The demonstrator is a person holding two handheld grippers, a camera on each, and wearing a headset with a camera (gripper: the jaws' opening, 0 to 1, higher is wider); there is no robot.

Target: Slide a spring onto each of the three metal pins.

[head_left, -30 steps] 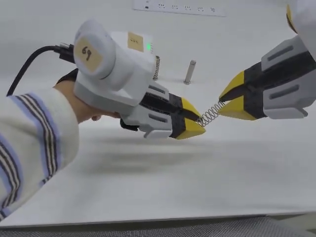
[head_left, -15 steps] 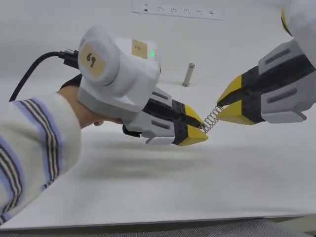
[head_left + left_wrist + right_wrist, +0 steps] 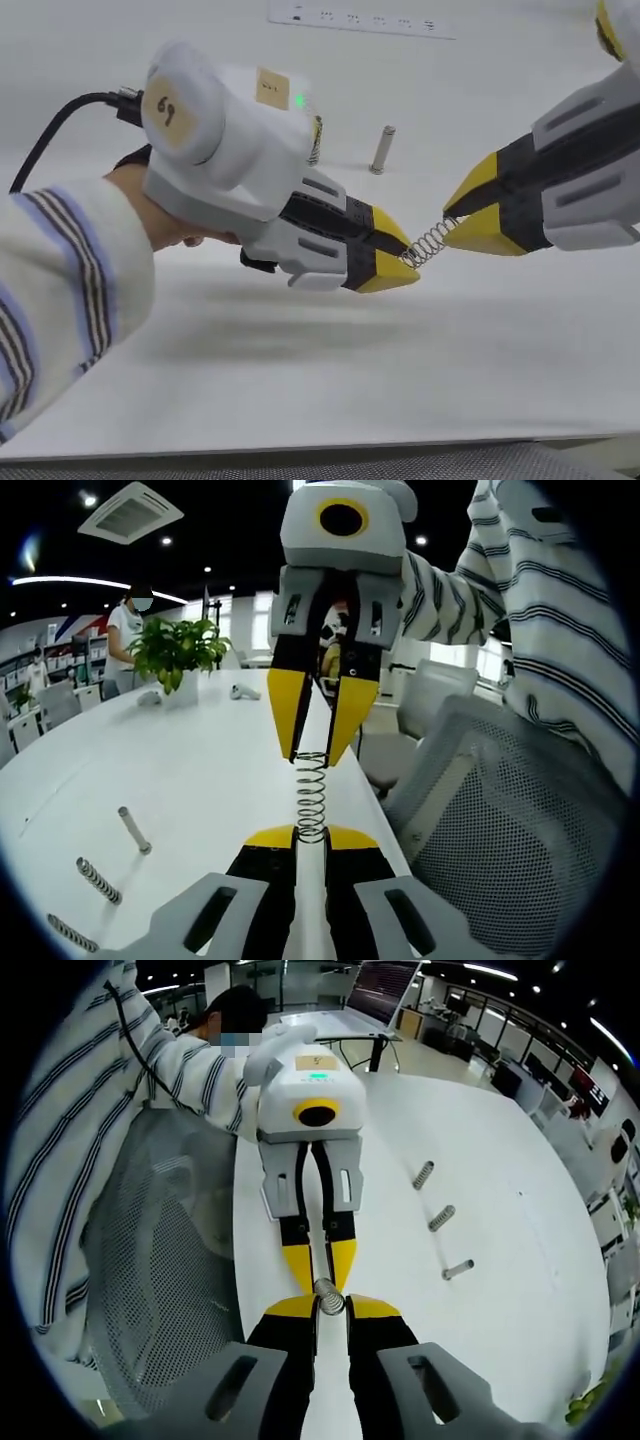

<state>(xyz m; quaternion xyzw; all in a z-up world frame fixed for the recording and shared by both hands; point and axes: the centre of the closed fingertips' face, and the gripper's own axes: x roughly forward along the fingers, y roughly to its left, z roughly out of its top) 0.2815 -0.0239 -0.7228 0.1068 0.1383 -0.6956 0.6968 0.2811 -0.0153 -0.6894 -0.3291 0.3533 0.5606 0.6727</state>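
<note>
The left gripper (image 3: 400, 262) and right gripper (image 3: 452, 216) each pinched one end of the spring (image 3: 428, 243), stretched tip to tip above the table (image 3: 300, 380). The bare pin (image 3: 381, 149) stood beyond the left gripper's nose. If either let go carelessly, I reckoned the spring could flick away. The left gripper's sticker (image 3: 172, 105) read "69"; a second label was unreadable.
</note>
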